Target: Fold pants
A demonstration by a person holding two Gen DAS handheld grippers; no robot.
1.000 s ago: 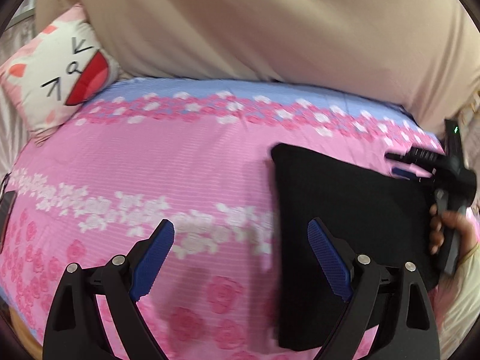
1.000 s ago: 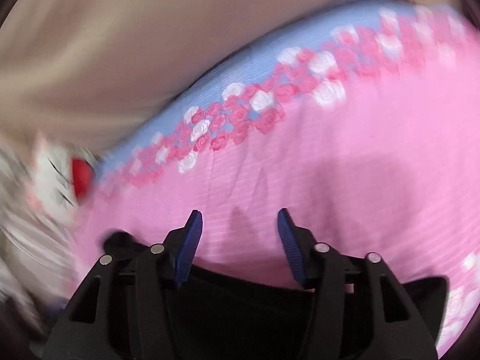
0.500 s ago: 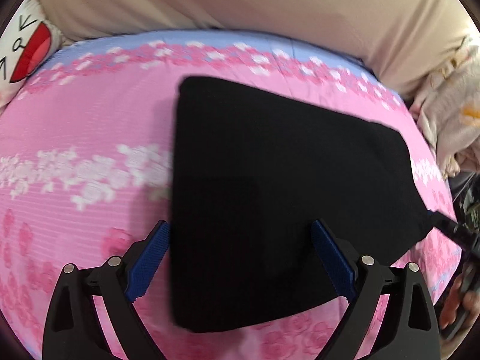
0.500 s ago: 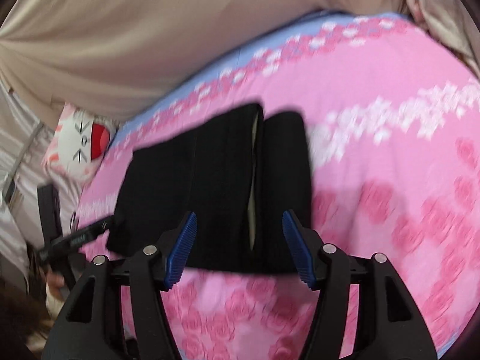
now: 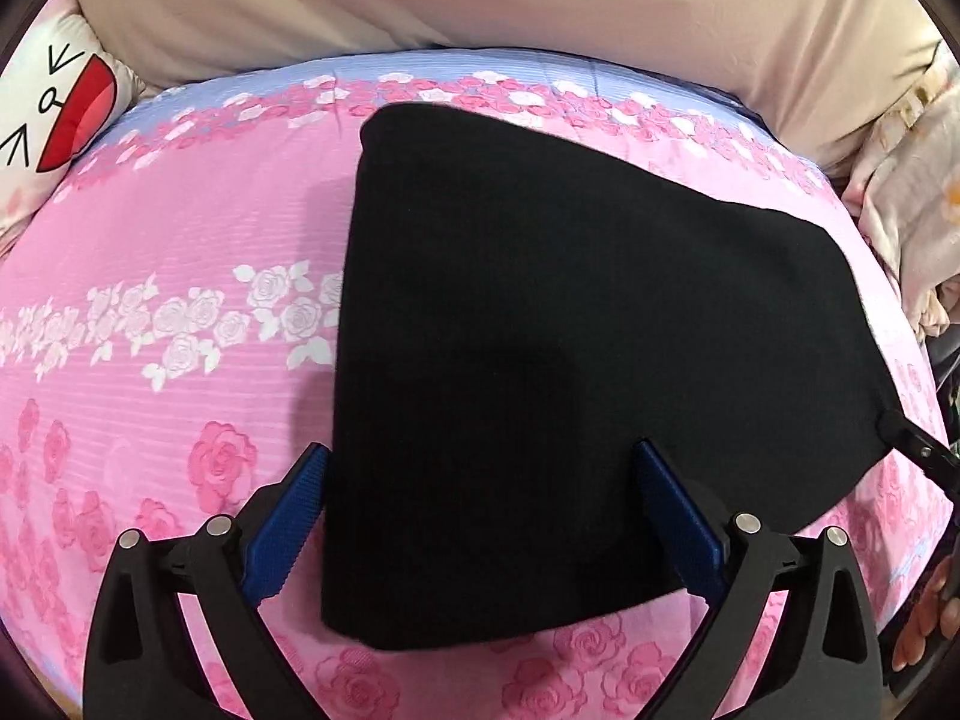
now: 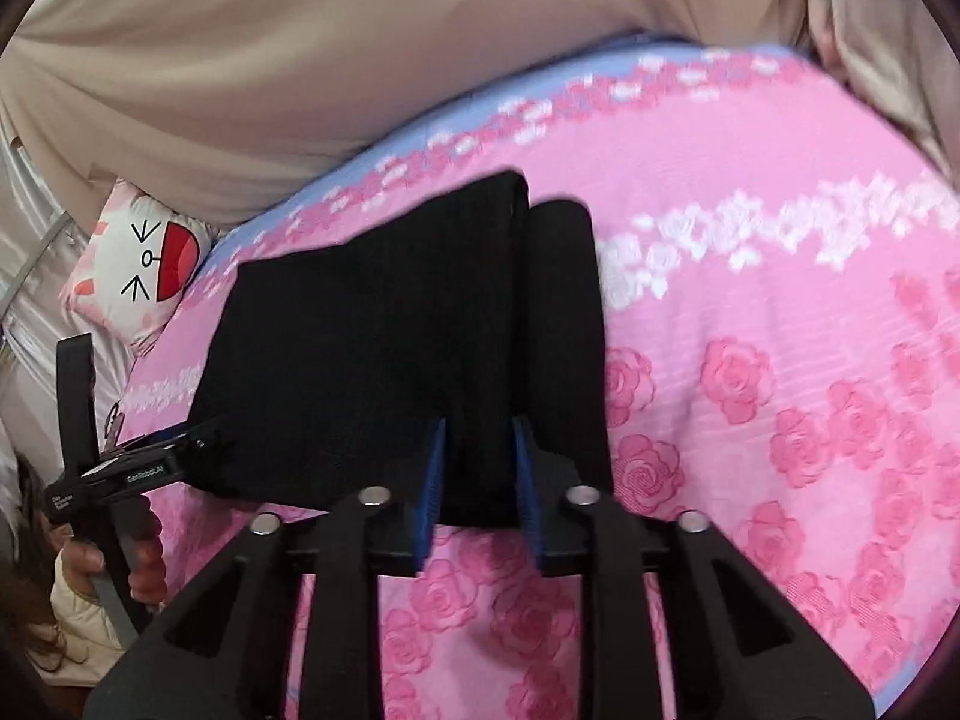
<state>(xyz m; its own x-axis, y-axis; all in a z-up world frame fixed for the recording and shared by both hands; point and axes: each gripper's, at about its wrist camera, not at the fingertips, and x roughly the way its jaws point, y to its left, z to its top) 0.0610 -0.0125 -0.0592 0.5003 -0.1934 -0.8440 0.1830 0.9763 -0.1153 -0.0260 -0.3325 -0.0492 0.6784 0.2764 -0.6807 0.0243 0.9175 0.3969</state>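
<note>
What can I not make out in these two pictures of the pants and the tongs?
- Right wrist view: the right tongs have just been closing with pants fabric between them; whether the pads already press it is lost in black fabric.
- Left wrist view: how many layers the pants have; flat black shows no folds.
- Left wrist view: the cartoon pillow is cut off by the left edge.

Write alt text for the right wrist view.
The right tongs close around the near edge of folded black pants lying on a pink rose-print bedspread. The left tongs reach the pants' left edge; a cartoon-face pillow sits behind.
</note>
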